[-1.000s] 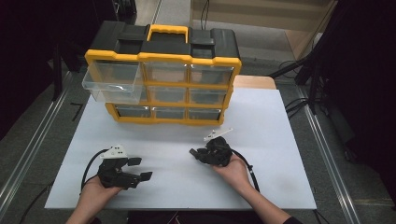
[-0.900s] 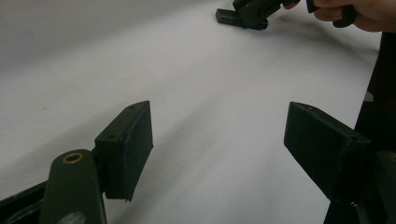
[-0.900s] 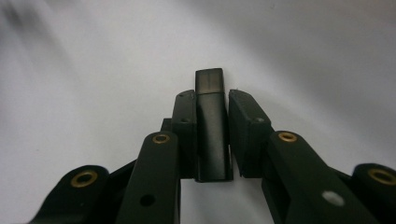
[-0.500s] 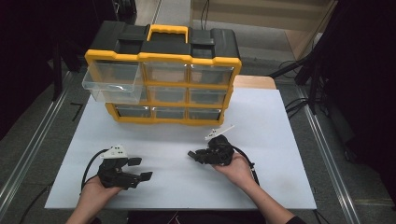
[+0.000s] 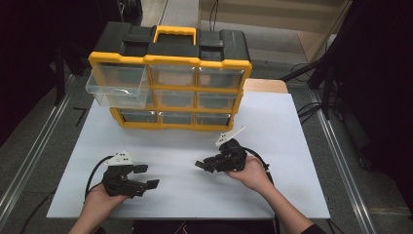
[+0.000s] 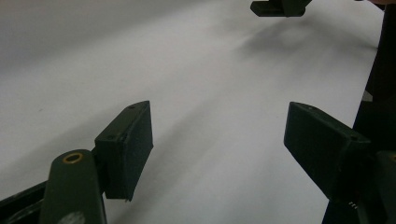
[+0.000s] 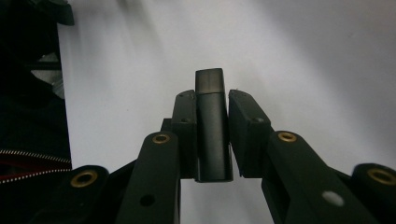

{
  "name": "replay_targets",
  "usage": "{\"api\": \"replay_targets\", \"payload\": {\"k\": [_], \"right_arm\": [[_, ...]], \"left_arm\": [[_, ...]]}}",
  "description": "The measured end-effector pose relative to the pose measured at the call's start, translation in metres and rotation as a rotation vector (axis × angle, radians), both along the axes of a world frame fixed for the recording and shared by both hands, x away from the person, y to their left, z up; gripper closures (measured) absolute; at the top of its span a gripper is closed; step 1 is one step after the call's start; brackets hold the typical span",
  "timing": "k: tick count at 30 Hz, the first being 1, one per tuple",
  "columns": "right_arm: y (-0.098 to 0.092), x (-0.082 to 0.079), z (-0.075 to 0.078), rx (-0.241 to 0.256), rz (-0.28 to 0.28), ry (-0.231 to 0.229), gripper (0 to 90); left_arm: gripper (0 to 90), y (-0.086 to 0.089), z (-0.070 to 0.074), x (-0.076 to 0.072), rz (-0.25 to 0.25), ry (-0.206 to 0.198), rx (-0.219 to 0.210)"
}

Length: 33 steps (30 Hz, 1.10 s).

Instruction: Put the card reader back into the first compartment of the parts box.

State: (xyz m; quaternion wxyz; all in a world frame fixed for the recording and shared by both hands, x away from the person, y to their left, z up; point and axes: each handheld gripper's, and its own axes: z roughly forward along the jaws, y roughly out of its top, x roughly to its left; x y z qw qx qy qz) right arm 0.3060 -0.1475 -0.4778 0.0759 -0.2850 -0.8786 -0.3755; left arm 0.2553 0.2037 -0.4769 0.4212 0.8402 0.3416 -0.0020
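Left hand-held gripper [image 5: 146, 176] is seen low at the left of the white surface [image 5: 292, 126], jaws spread wide with nothing between them; in the left gripper view the pads [image 6: 126, 149] are set well apart over bare surface. Behind it, at the far edge, a yellow-and-black drawer organizer [image 5: 170, 73] stands, with its top-left clear drawer [image 5: 117, 85] pulled out and seemingly empty.

Right hand-held gripper [image 5: 203, 165] is held right of centre, just above the surface, jaws pointing toward the left one. It is clamped on a small dark rectangular block [image 7: 212, 123]; in the right gripper view the block's long axis runs along the jaws, its tip sticking out past them.

The open drawer lies forward and to the left of the right hand-held gripper, the left one being somewhat nearer to it. Likely next step, judged: block carried up and left to the drawer, tip first. Drawer contents cannot be fully checked.
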Motion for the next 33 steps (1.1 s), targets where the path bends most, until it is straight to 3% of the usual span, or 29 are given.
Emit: {"api": "replay_targets", "payload": {"k": [9, 13, 21, 33], "right_arm": [[0.016, 0.011, 0.01, -0.003, 0.118, 0.033, 71.0], [0.022, 0.016, 0.019, -0.019, 0.165, 0.016, 71.0], [0.025, 0.025, 0.035, -0.033, 0.203, -0.009, 71.0], [0.029, 0.034, 0.064, 0.005, 0.241, -0.004, 71.0]], "left_arm": [[25.4, 0.002, -0.001, 0.001, 0.016, 0.0, -0.004], [25.4, 0.004, -0.001, 0.001, 0.018, -0.001, 0.001], [25.4, 0.003, -0.001, 0.001, 0.014, 0.0, -0.005], [25.4, 0.002, -0.001, 0.001, 0.012, -0.002, -0.004]]}}
